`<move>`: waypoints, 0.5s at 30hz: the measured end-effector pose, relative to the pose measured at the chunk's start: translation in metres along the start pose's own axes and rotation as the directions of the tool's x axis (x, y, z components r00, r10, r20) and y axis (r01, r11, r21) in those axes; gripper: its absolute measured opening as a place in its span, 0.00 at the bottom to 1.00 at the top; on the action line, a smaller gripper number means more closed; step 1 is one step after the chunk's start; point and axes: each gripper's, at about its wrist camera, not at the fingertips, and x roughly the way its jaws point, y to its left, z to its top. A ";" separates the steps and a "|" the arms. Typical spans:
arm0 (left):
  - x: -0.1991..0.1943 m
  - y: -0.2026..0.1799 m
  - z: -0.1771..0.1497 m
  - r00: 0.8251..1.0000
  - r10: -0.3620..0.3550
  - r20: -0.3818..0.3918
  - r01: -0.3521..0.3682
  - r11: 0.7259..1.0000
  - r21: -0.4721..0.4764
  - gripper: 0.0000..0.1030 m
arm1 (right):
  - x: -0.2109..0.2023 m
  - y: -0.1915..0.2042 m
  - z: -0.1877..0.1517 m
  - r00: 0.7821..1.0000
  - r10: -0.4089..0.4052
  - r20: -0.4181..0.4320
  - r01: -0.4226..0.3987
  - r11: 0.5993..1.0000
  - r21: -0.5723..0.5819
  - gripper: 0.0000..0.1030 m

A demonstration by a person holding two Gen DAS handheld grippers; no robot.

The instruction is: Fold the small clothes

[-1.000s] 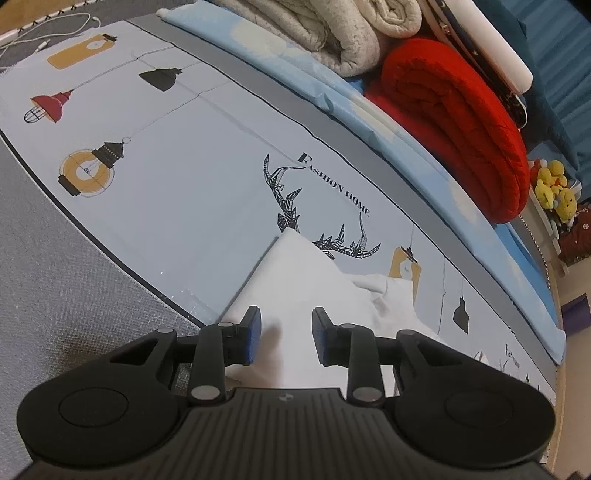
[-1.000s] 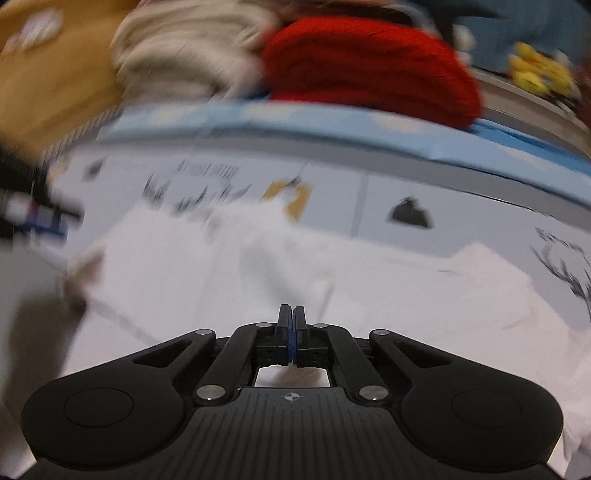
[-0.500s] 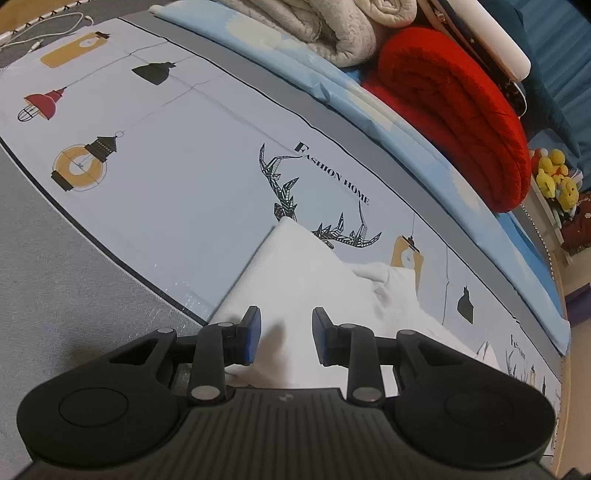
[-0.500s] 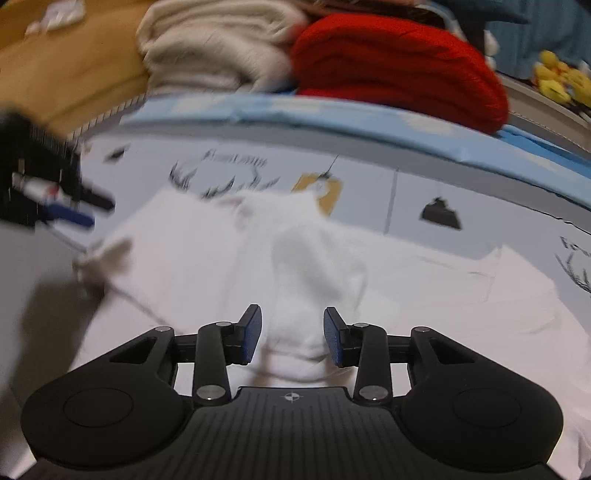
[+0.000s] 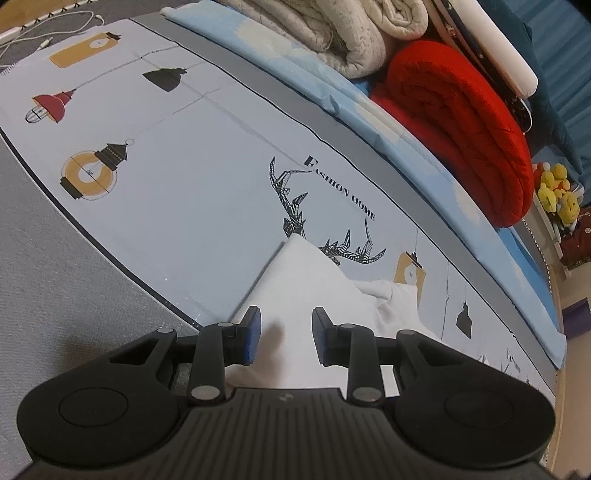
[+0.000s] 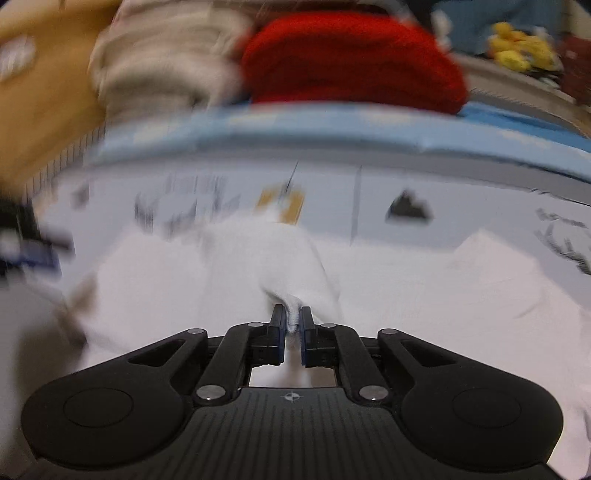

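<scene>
Right claw (image 6: 292, 320) pinches a raised fold of the white garment (image 6: 221, 273) between its blue pads; the view is motion-blurred. Left claw (image 5: 284, 334) stands with fingers apart above the same white garment (image 5: 295, 280), gripping nothing.

Printed sheet (image 5: 184, 177): smooth, pale blue-grey, with lamp motifs, a black antler figure and the words "FASHION HOME"; it covers the surface on which the cloth lies. Grey textured band (image 5: 55, 280) along its near edge.

Red blanket (image 5: 461, 122): thick, ribbed, rolled, at the far edge. Beige quilt (image 5: 351, 33): soft, folded, beside it.

Garment: thin, matte, flat except for the pinched ridge; one pointed corner aims at the far edge, touching the antler print. Long axis cannot be told.
</scene>
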 end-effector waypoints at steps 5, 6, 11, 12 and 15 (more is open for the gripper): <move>-0.004 -0.001 -0.001 1.000 0.014 0.017 -0.014 1.000 0.014 0.32 | -0.071 -0.063 0.021 0.972 -0.013 0.233 -0.046 0.968 0.248 0.06; -0.004 -0.001 -0.001 1.000 0.017 0.020 -0.017 1.000 0.018 0.32 | -0.082 -0.077 0.020 0.966 -0.036 0.256 -0.041 0.956 0.290 0.06; 0.000 -0.009 -0.007 1.000 0.022 0.014 -0.023 0.999 0.049 0.32 | -0.094 -0.147 0.006 0.954 -0.246 0.172 0.149 0.885 0.442 0.06; 0.002 -0.011 -0.009 1.000 0.019 0.009 -0.020 0.998 0.054 0.32 | -0.088 -0.165 -0.001 0.952 -0.289 0.099 0.210 0.854 0.477 0.06; 0.008 -0.018 -0.015 1.000 0.017 -0.007 -0.016 0.997 0.078 0.32 | -0.072 -0.209 -0.025 0.946 -0.319 -0.064 0.297 0.769 0.567 0.06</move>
